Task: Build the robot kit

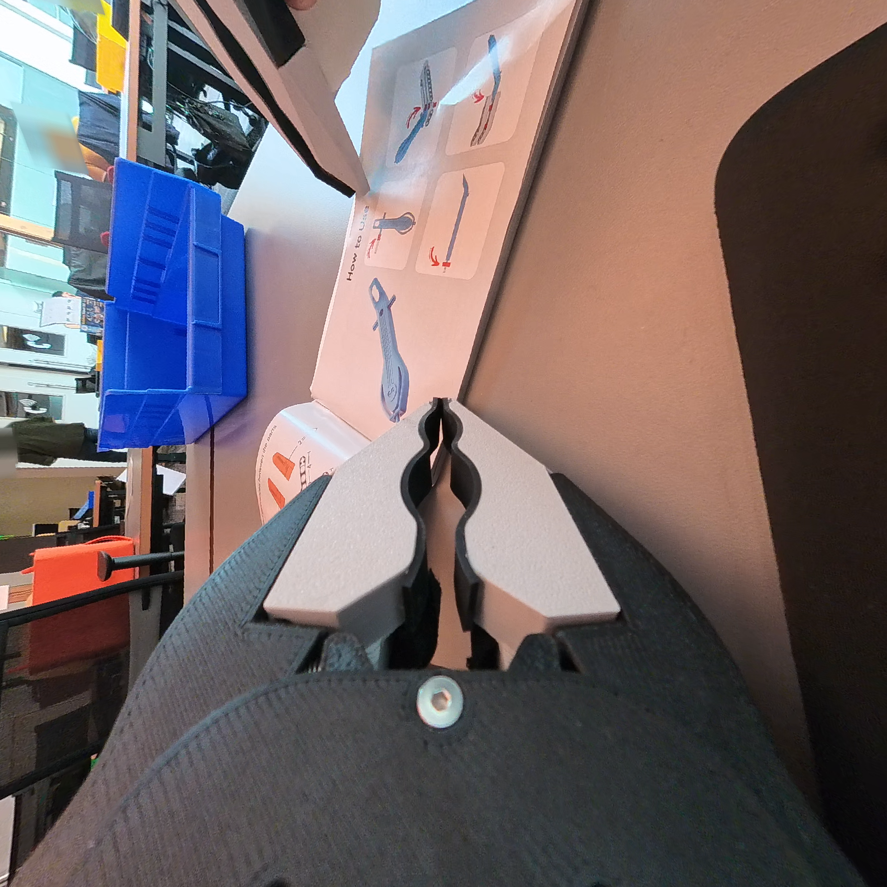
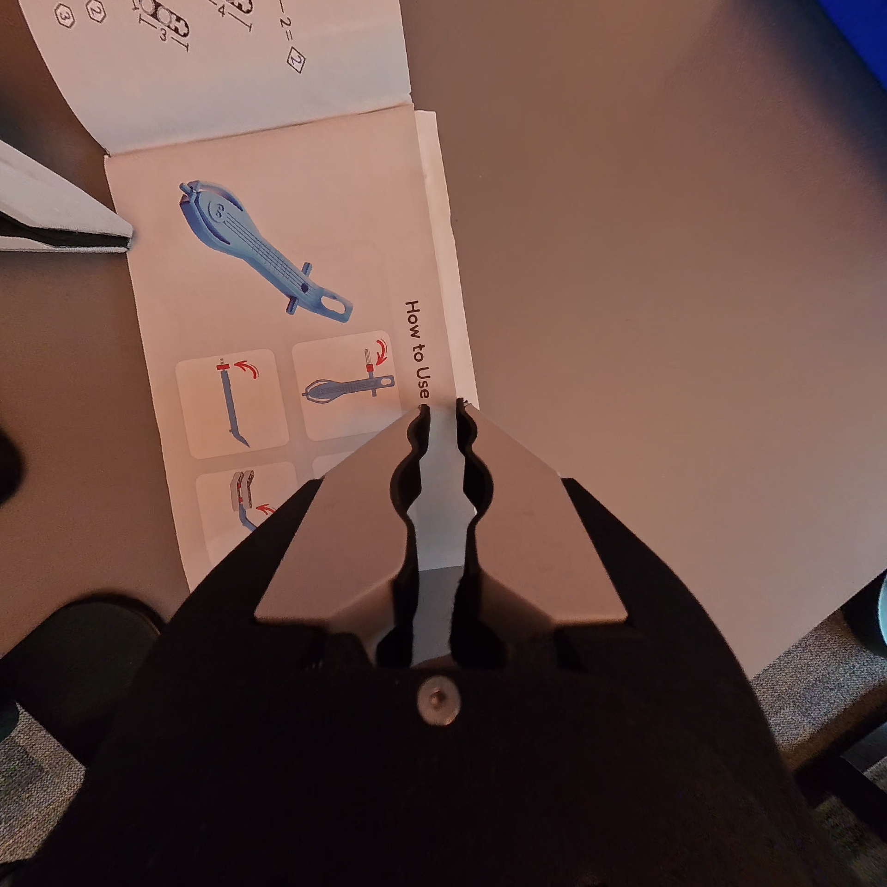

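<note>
Where your left gripper (image 1: pixel 440 405) bites: it is pinched shut on one edge of the white paper booklet with blue tool drawings (image 1: pixel 422 249). Only a thin bit of paper sits between the tips.
Right gripper (image 2: pixel 440 408): its jaws stand a little apart, low over the booklet's long side edge. White paper shows in the gap, and it grips nothing.
Booklet: it lies open and flat on the smooth tan table (image 2: pixel 648 288). A curled white page (image 2: pixel 216 72) rises at its far end.
Doing it well: it looks best to keep your left pinch firm and steady so the paper does not slip. Go slowly, since thin paper likely creases and tears easily.
Edges: the table edge (image 2: pixel 816 619) is near your right gripper, with grey carpet (image 2: pixel 792 710) below it.
Open room: bare table spreads wide beside the booklet. The blue plastic bin (image 1: pixel 168 307) stands well apart from it.
</note>
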A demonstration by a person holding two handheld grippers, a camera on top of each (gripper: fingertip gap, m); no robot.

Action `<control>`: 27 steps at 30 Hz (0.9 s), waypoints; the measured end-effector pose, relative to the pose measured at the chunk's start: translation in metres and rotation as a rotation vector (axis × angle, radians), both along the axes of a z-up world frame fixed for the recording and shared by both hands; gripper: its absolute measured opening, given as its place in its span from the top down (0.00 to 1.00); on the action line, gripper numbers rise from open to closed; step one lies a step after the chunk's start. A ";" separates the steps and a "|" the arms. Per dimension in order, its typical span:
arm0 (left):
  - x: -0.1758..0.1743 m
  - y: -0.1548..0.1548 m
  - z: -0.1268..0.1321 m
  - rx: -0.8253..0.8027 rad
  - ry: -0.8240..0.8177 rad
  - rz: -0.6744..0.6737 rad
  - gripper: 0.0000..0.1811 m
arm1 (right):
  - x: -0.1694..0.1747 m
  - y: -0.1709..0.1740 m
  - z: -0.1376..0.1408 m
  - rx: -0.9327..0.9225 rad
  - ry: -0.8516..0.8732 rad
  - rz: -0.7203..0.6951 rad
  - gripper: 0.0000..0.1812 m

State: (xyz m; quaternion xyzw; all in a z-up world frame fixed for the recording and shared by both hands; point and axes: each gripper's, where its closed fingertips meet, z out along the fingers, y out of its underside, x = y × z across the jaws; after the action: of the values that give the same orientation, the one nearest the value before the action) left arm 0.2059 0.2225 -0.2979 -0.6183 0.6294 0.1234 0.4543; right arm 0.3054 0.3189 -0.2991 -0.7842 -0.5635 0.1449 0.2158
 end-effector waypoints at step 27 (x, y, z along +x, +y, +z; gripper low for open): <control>-0.004 0.002 0.001 0.002 0.008 -0.003 1.00 | 0.010 -0.005 -0.003 -0.050 -0.023 -0.020 0.92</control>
State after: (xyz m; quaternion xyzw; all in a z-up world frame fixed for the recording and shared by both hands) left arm 0.2016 0.2249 -0.2973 -0.6166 0.6318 0.1257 0.4525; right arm 0.3156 0.3141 -0.3016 -0.7964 -0.5543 0.1478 0.1913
